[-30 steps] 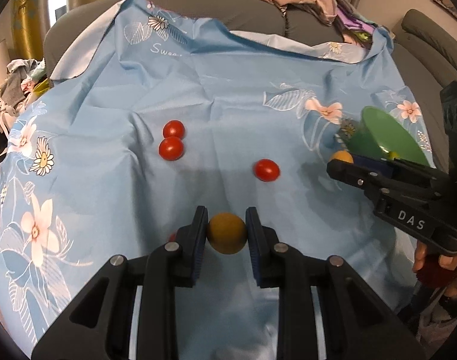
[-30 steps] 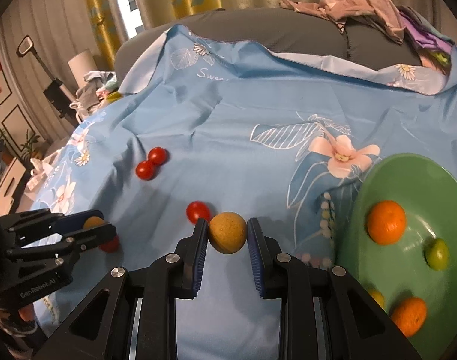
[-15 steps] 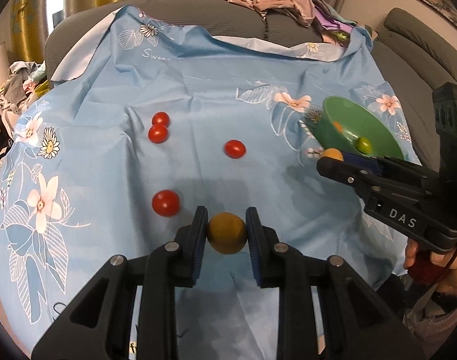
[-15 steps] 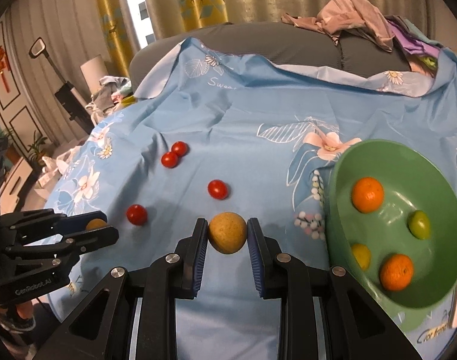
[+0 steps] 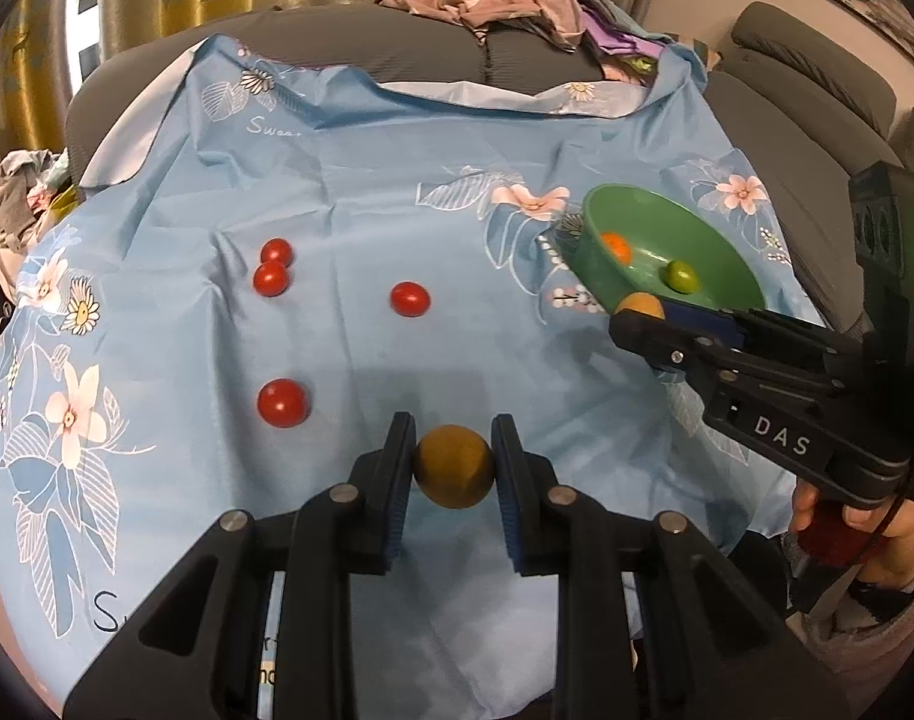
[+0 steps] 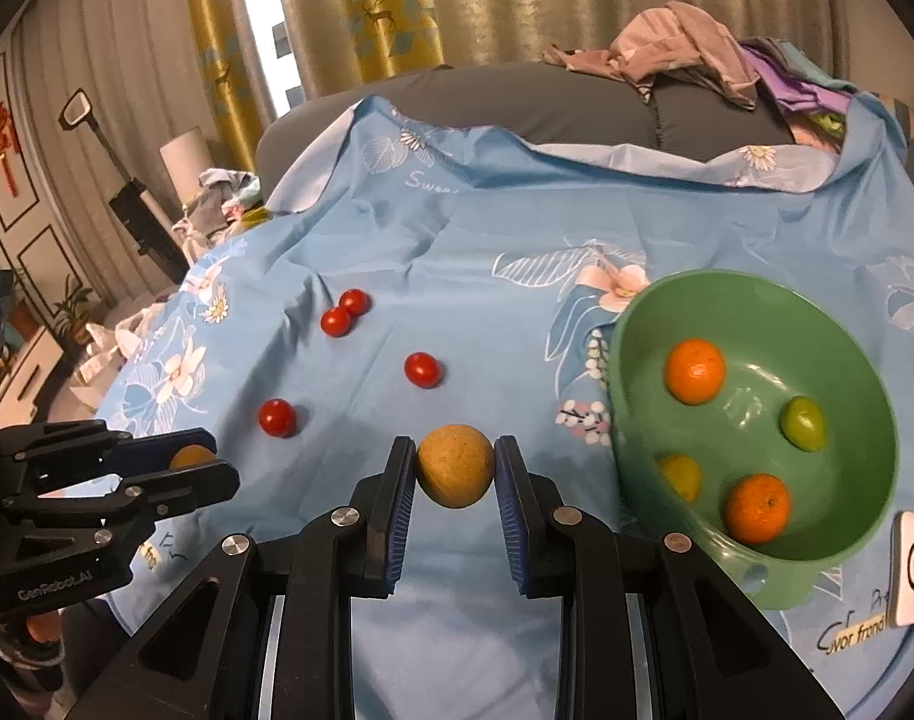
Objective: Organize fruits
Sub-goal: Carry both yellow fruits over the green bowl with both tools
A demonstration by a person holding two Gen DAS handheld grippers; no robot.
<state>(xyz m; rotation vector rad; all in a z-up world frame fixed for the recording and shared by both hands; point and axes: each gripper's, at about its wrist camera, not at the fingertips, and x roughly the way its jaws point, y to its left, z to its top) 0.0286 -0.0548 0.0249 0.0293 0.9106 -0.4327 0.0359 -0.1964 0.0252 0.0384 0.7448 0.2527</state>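
My left gripper is shut on a round yellow-brown fruit, held above the front of the blue floral cloth. My right gripper is shut on a second yellow-brown fruit, left of the green bowl. The bowl holds two oranges, a green fruit and a yellow one. Several red tomatoes lie on the cloth: a pair, one in the middle, one nearer. The right gripper also shows in the left wrist view, the left one in the right wrist view.
The cloth covers a grey sofa with a pile of clothes on its back. A white device lies by the bowl's near rim. Curtains, a standing mirror and clutter stand at the left.
Both grippers have pulled back and up from the cloth with their fruits still held. More of the cloth, a nearer tomato and the whole bowl have come into view.
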